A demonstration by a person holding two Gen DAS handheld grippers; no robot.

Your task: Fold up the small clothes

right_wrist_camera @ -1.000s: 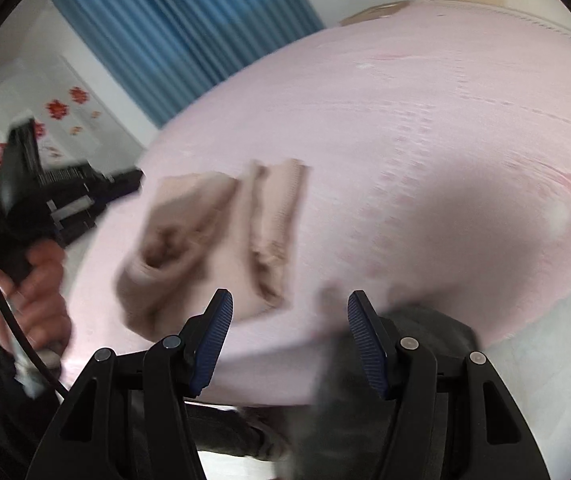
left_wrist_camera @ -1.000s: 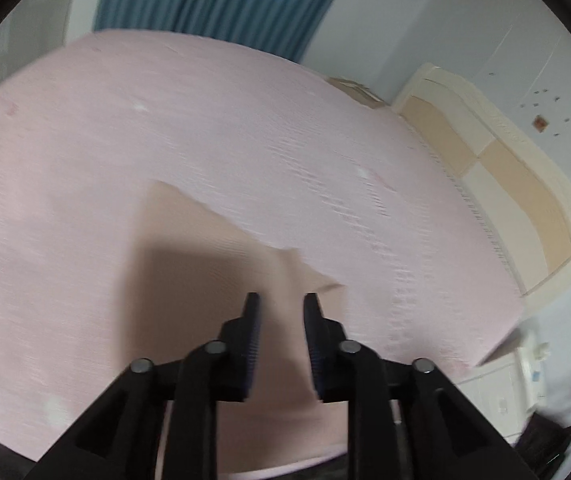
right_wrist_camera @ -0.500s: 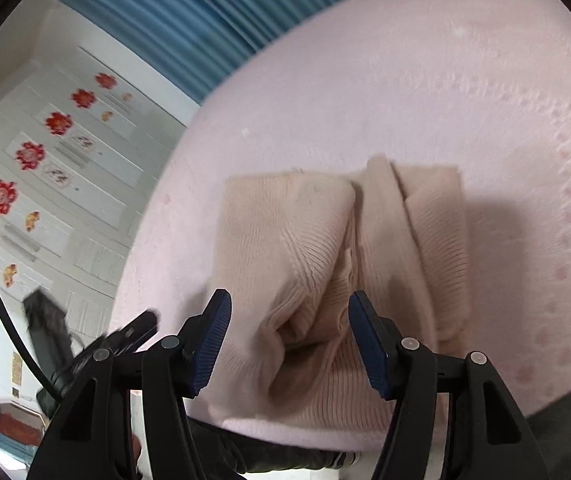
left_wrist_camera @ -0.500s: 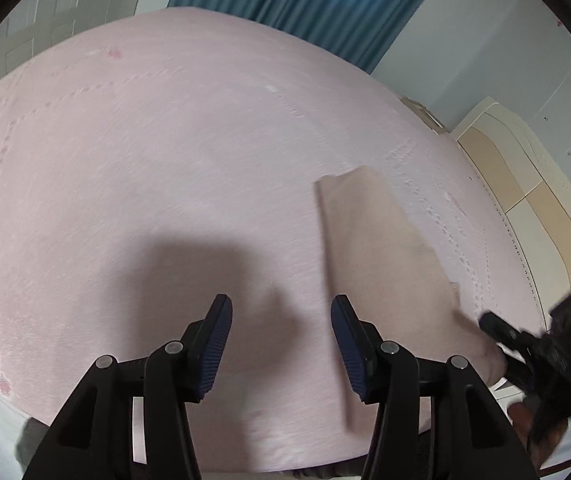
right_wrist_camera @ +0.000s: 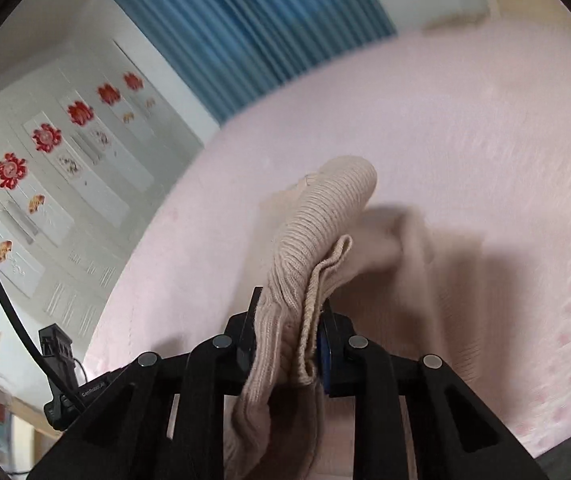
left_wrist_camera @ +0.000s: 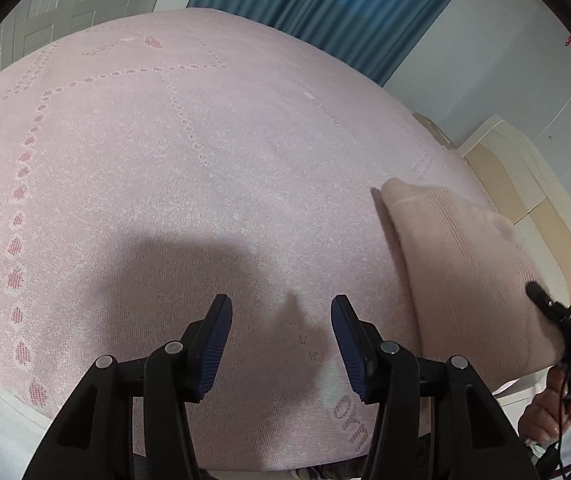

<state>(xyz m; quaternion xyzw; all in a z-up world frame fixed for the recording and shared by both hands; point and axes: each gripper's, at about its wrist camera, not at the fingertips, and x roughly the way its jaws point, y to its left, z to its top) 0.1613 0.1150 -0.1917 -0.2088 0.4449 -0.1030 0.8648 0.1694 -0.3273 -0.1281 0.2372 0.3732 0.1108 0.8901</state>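
On the pink bed (left_wrist_camera: 165,184) lies the beige knit garment (right_wrist_camera: 325,216), one bunched edge now lifted. Half a second ago the right claw (right_wrist_camera: 287,332) straddled it agape; its jaws have just closed, clenching that fold. Beside it, the left claw (left_wrist_camera: 281,340) hangs released over bare sheet.

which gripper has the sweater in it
The right gripper: its jaws have just closed on a bunched fold of the beige sweater. The left gripper stands open over bare pink bedspread.
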